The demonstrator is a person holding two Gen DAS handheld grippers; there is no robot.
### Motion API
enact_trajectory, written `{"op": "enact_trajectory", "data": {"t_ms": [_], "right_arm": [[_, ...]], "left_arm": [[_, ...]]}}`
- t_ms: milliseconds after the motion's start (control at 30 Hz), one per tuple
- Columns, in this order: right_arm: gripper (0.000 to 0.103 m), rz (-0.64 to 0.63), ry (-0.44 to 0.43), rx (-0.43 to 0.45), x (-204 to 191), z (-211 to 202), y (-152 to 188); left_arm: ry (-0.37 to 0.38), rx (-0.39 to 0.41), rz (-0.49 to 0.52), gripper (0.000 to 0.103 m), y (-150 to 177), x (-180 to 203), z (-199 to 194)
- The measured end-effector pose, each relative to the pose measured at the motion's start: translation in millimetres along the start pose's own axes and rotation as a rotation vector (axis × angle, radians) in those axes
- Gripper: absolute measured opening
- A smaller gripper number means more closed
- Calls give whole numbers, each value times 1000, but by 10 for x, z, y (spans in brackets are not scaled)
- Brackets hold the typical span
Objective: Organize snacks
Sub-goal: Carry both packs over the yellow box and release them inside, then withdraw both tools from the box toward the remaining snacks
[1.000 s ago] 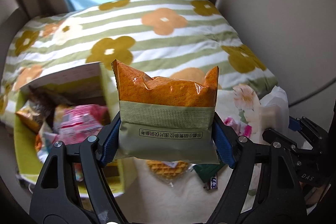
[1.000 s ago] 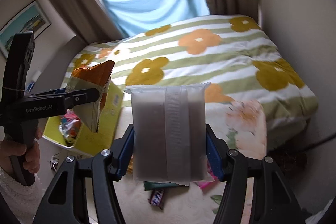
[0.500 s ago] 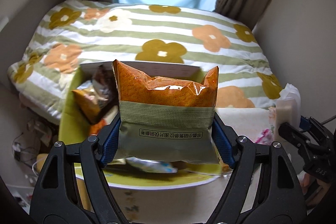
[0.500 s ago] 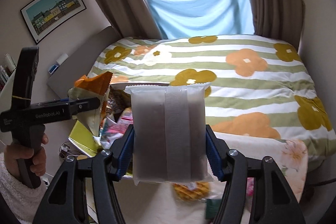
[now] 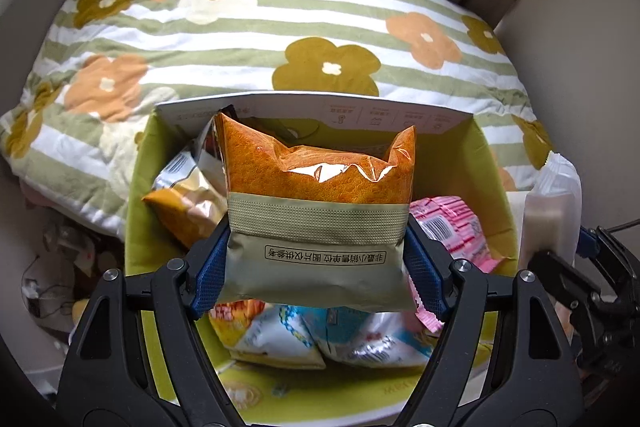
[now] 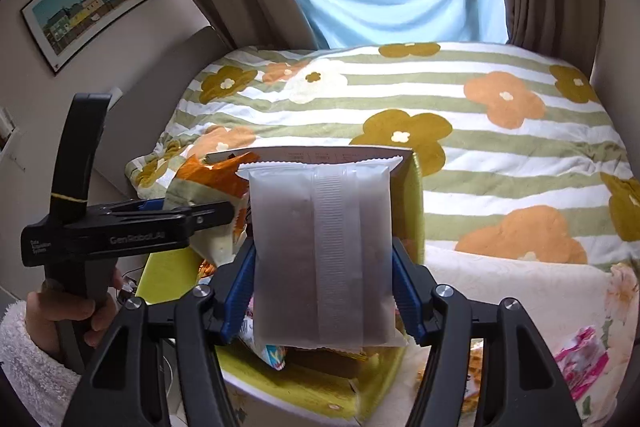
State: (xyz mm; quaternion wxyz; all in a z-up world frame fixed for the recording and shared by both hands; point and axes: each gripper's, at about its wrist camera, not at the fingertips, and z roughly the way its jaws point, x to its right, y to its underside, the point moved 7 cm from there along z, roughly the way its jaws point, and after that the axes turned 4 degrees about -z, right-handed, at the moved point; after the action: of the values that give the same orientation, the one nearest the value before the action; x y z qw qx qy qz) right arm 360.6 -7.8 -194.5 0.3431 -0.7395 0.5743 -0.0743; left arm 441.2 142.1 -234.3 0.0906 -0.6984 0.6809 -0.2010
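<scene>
left gripper (image 5: 316,263): had come over the green snack box (image 5: 138,195), squeezing the orange cake packet (image 5: 320,195).
right gripper (image 6: 322,291): gripped the frosted brownie packet (image 6: 320,251), box edge at 3 o'clock.
next: dropping both in looked close.

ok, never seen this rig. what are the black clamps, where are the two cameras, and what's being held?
No robot arm here: a person holds one handheld two-finger clamp in each hand, and each clamp carries a fisheye camera looking along its fingers. The left view shows the left gripper shut on an orange and olive snack bag, above a yellow-green box already holding other snack packets. The right view shows the right gripper shut on a frosted packet with dark contents; the left clamp and the hand holding it appear at its left. The box rests on a bed with a flowered striped quilt.
</scene>
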Motion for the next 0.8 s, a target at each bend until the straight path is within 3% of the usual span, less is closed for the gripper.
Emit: {"op": "enact_trajectory", "data": {"t_ms": [67, 167, 267, 700, 800], "right_arm": [[58, 7, 5, -10, 27, 61, -10], [58, 18, 16, -24, 39, 137, -47], [58, 20, 16, -34, 69, 211, -97], [58, -21, 14, -119, 53, 556, -196], [65, -11, 36, -118, 71, 604, -215]], "left_arm": [[7, 0, -1, 82, -57, -13, 67], [-2, 23, 3, 103, -75, -54, 94], [-44, 42, 9, 103, -28, -150, 92], [-58, 28, -77, 103, 282, -364, 37], [-58, 26, -80, 103, 334, -345, 4]]}}
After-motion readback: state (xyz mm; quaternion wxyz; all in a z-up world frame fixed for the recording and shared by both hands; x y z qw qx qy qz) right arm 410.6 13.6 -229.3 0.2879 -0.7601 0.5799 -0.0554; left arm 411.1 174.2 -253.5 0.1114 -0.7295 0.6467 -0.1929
